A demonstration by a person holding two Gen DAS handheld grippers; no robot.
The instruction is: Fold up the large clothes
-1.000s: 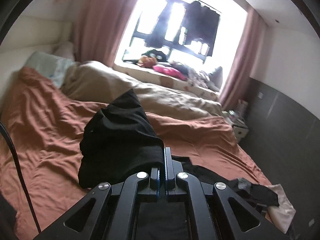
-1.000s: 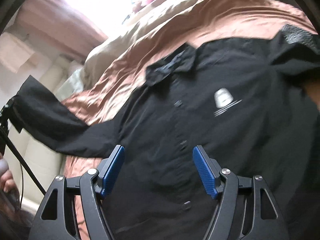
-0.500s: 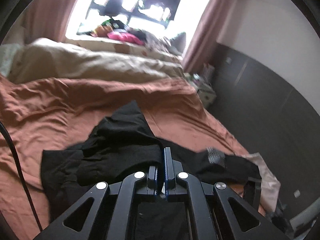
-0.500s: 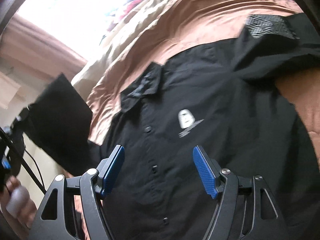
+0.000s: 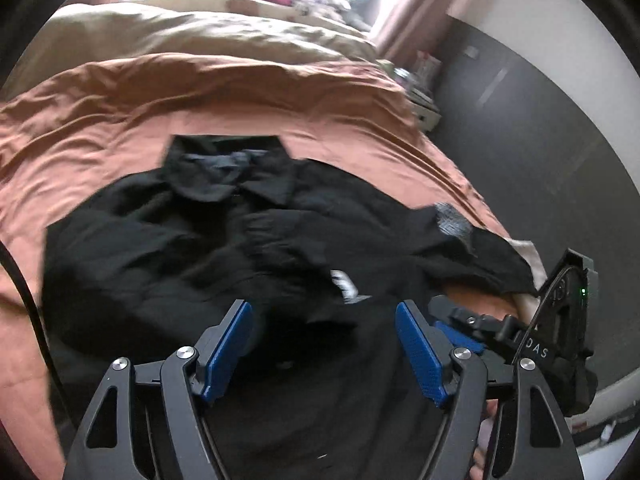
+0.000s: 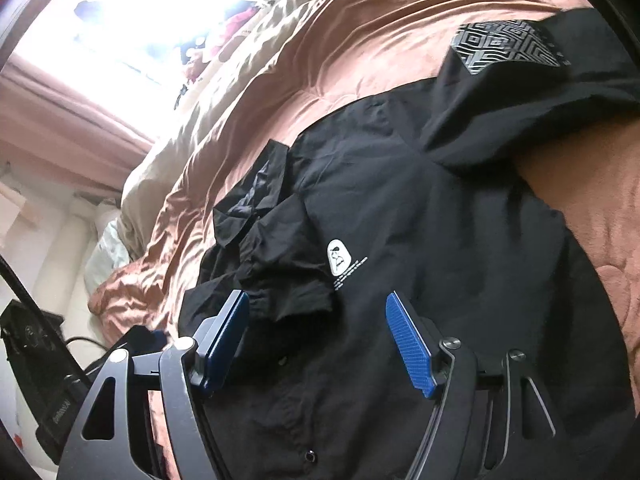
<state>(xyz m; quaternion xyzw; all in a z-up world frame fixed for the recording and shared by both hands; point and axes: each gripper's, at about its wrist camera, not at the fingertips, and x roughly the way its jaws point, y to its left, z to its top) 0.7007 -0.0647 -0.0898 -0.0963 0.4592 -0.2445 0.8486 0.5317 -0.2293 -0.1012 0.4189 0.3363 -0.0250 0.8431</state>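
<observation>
While both pairs of blue-padded fingers stand spread apart and hold nothing, we look down over a black shirt (image 5: pixel 168 264) lying face up on the bed (image 5: pixel 100 112). Nearest us, the left gripper (image 5: pixel 324 344) hovers above the shirt's lower front, and in the right wrist view the right gripper (image 6: pixel 316 340) hangs over the button placket, just below the white chest logo (image 6: pixel 339 258). In the left view, the right gripper's black body shows at the shirt's right side, close to the bed's right edge.

One sleeve (image 6: pixel 280 280) is folded in across the chest, its cuff bunched beside the logo. Past it the collar (image 5: pixel 228 172) lies open and flat, pointing at the far edge of the bed. The other sleeve (image 6: pixel 520 80), with its patterned grey patch (image 6: pixel 504 42), stretches out toward the bed's right edge.

Around the collar and to the shirt's left, we see the rust-coloured cover bare and wrinkled. Farther off a beige duvet (image 5: pixel 192 32) lies along the far edge, and beyond it the bright window (image 6: pixel 140 12) with pink curtains.
</observation>
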